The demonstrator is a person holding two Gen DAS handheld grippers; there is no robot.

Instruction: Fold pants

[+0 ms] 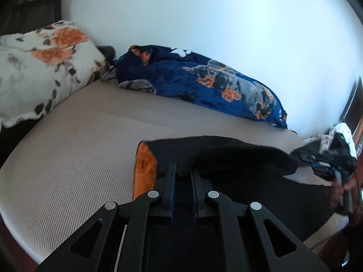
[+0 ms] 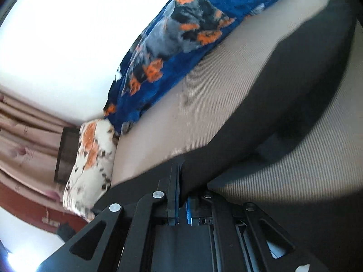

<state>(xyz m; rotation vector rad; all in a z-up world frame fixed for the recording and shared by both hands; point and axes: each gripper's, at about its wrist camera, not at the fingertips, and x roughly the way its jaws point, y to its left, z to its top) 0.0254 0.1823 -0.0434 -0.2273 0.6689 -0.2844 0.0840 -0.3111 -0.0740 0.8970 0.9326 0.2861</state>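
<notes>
The left gripper (image 1: pixel 183 170) has its two fingers drawn close on a raised fold of the black pants (image 1: pixel 226 156), the cloth bunched up between the pads so that the fingertips are partly buried in it. An orange patch (image 1: pixel 145 170) shows just left of that pinch; whether it is lining or something lying under the pants is hard to tell. The right gripper (image 2: pixel 181 181) is likewise clamped on the pants (image 2: pixel 283 86): its left finger (image 2: pixel 173 181) stands clear, but the other is covered by the black fabric draped over it, so only a sliver of blue pad shows. From that grip the pants stretch away as a dark, motion-blurred band, lifted off the tan ribbed mattress cover (image 2: pixel 181 113).

In the left view the far end of the pants runs to the right edge, where a hand and the other tool are smeared and cut off. Beyond, a navy blanket with dog print (image 1: pixel 204 83) lies against the white wall (image 1: pixel 204 18), and a white pillow with orange flowers (image 1: pixel 43 68) sits at the head.
</notes>
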